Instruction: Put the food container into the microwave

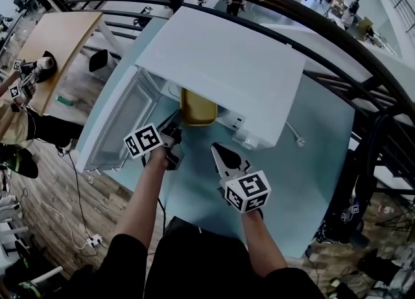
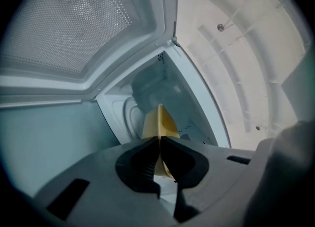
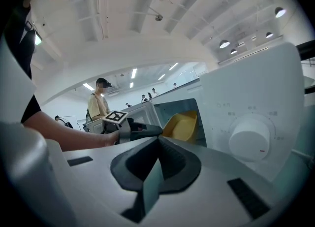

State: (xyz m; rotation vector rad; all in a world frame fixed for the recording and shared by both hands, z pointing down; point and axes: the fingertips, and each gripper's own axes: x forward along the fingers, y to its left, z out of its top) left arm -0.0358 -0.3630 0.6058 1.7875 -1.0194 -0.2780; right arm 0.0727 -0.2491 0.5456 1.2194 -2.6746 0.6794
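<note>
A yellow food container (image 1: 198, 106) sits halfway into the mouth of the white microwave (image 1: 227, 64), tilted up on its edge. My left gripper (image 1: 176, 130) is shut on its near rim. In the left gripper view the yellow container (image 2: 161, 121) rises from between the closed jaws of that gripper (image 2: 160, 141), with the microwave cavity (image 2: 147, 93) behind it. My right gripper (image 1: 219, 151) hangs in front of the control panel, shut and empty. In the right gripper view this gripper (image 3: 158, 140) faces the container (image 3: 182, 125) and the left gripper (image 3: 134, 130).
The microwave door (image 1: 120, 122) swings wide open to the left; its mesh window (image 2: 69, 19) fills the left gripper view's upper left. A dial (image 3: 251, 137) is on the front panel. A power plug (image 1: 297, 139) lies on the light blue table (image 1: 318, 181). A dark railing (image 1: 363, 58) curves behind.
</note>
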